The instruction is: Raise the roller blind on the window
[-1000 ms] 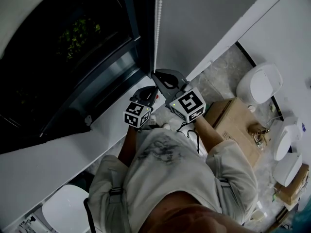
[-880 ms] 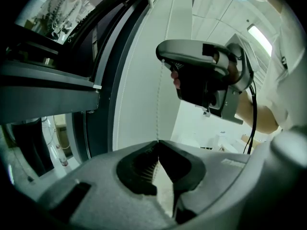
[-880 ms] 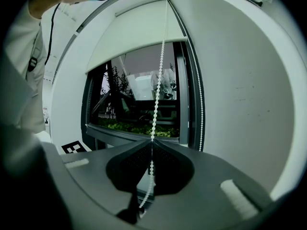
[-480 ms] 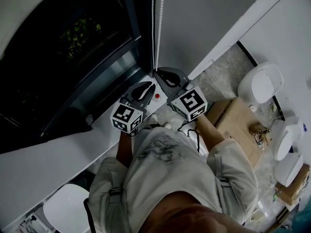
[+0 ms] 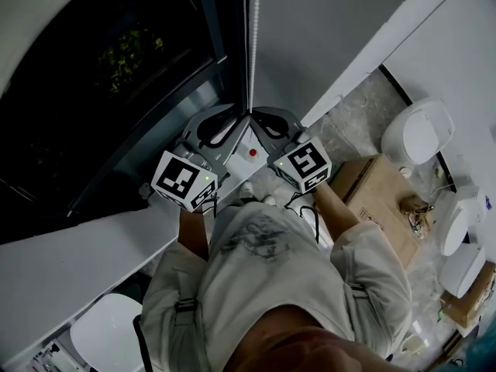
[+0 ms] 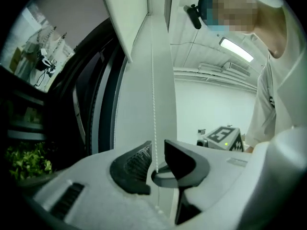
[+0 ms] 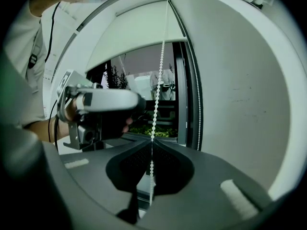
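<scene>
A white bead chain (image 5: 249,37) hangs beside the dark window (image 5: 116,91). The roller blind (image 7: 139,32) covers the top of the pane, with glass showing below its lower edge. In the right gripper view my right gripper (image 7: 151,142) is shut on the bead chain (image 7: 157,95), and a second strand (image 7: 198,104) hangs by the frame. My left gripper (image 6: 157,147) has its jaws opening. The chain (image 6: 154,104) runs through the gap between them without being pressed. In the head view the left gripper (image 5: 236,118) and right gripper (image 5: 257,118) meet at the chain above the sill.
The white window sill (image 5: 116,239) runs below the grippers, with a small red-dotted item (image 5: 253,153) on it. A cardboard box (image 5: 380,200) and round white seats (image 5: 415,134) stand on the floor at the right. Another white seat (image 5: 101,332) is at bottom left.
My left gripper has let go of the chain, its jaws have spread, and it has risen toward the camera. The right gripper stays shut on the chain, nearly in place.
</scene>
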The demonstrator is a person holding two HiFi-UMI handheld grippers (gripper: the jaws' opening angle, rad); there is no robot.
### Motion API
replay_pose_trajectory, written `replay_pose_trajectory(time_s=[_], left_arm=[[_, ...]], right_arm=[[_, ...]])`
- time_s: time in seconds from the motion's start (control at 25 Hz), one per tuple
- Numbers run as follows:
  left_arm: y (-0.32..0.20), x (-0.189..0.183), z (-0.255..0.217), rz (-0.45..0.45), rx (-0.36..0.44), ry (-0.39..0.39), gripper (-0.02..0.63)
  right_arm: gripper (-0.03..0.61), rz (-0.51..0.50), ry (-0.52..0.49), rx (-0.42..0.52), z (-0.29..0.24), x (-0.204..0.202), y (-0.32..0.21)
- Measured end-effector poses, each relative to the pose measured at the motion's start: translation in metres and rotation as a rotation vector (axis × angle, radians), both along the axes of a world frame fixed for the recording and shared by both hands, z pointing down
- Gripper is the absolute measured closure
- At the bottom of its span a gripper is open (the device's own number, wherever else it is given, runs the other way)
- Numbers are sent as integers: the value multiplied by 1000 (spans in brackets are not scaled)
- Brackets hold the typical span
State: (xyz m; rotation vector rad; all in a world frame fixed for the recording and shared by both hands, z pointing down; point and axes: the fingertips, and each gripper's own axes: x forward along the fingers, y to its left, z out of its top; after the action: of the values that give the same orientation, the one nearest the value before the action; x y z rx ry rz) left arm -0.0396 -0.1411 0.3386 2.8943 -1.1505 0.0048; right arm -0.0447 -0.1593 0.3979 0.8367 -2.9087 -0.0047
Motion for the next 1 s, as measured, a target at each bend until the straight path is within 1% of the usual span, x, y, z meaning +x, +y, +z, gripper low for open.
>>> replay_pose_trajectory(time_s=[0.2, 0.4, 0.64, 0.72, 0.76, 0.88, 1.0], left_arm=[[-12, 4, -52, 0, 104, 11, 520], [-20, 8, -88, 0, 162, 36, 531], [-26, 14, -102, 16, 183, 8, 539], [-28, 16, -104, 13, 186, -4, 561], [-29, 17, -104, 10, 188, -12, 587], [-30, 20, -104, 6, 184, -22, 603], [-26, 21, -103, 9, 175, -15, 603]], right_arm=[[568, 5, 4, 4, -1, -1, 4], [568, 7, 8, 7, -1, -3, 6], [568, 13, 17, 11, -1, -3, 6], [568, 13, 17, 11, 0, -4, 7], [568, 12, 16, 11, 0, -4, 7], [568, 14, 14, 10, -1, -4, 6], [568, 17, 18, 11, -1, -4, 7]])
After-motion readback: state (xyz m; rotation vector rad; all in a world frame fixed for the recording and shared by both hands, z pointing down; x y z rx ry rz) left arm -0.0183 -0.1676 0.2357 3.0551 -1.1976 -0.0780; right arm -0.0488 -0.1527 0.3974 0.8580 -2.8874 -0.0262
